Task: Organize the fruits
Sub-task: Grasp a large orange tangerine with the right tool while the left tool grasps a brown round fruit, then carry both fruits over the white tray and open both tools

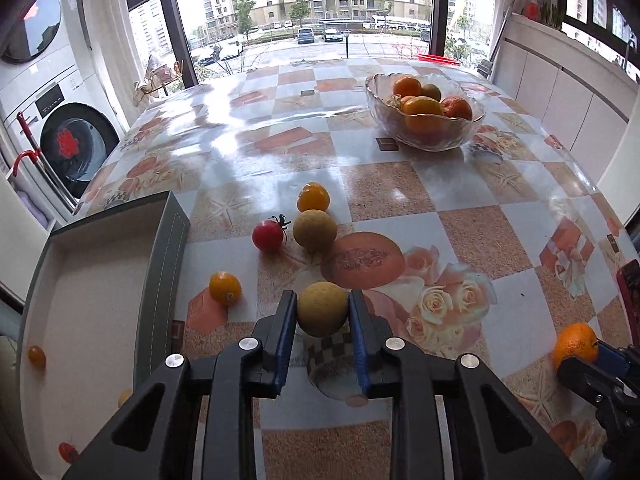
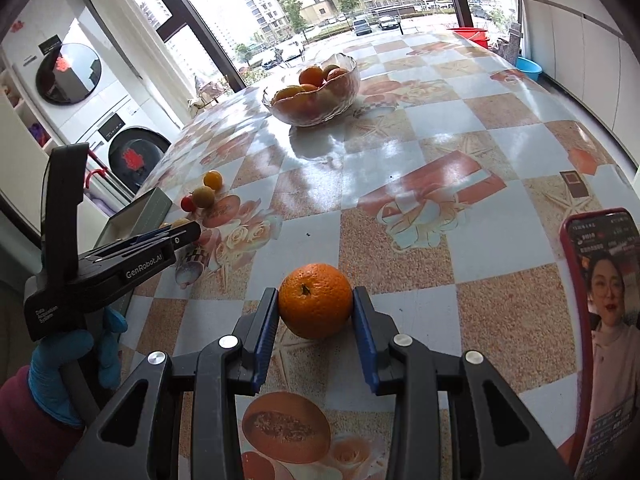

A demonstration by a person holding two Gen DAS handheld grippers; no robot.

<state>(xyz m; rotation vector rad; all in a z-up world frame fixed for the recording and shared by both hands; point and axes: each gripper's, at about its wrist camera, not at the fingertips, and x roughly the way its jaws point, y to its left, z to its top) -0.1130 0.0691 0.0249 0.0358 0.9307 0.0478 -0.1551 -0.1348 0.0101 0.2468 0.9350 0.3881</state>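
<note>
While clamped between blue pads, a pale yellow round fruit (image 1: pixel 322 309) sits in the left gripper (image 1: pixel 322 312) low over the patterned table (image 1: pixel 460 200) in the left wrist view; no long axis to tell on so round a shape, nor which way the stem faces. Just left, a grey tray (image 1: pixel 160 264) with white lining, holding a small orange fruit (image 1: pixel 36 356) against its near wall, a red one (image 1: pixel 67 451) lower down and a yellow one half hidden behind the gripper body. Loose on the table ahead: a small yellow tomato (image 1: pixel 225 288), a red tomato (image 1: pixel 269 234) with stem pointing right, a second pale round fruit (image 1: pixel 315 229) and a yellow-orange fruit (image 1: pixel 313 197) just beyond it. Farther back on the right, a glass bowl (image 1: pixel 424 136) with several oranges and yellowish fruit piled inside. At the right edge, only part of the right gripper's tips touching an orange (image 1: pixel 575 342).

In the right wrist view, that orange (image 2: pixel 315 300) in full, pressed between the fingers of the right gripper (image 2: pixel 315 308), stem dimple turned toward the camera and slightly up, resting on or barely above the table (image 2: pixel 440 168). Seen only here: a blue-gloved hand (image 2: pixel 68 360) holding the left gripper (image 2: pixel 176 234) from the side, and a phone (image 2: pixel 600 320) with a lit screen at right. Bowl (image 2: pixel 312 92) and tray (image 2: pixel 152 208) both visible again, tray contents hidden.
</note>
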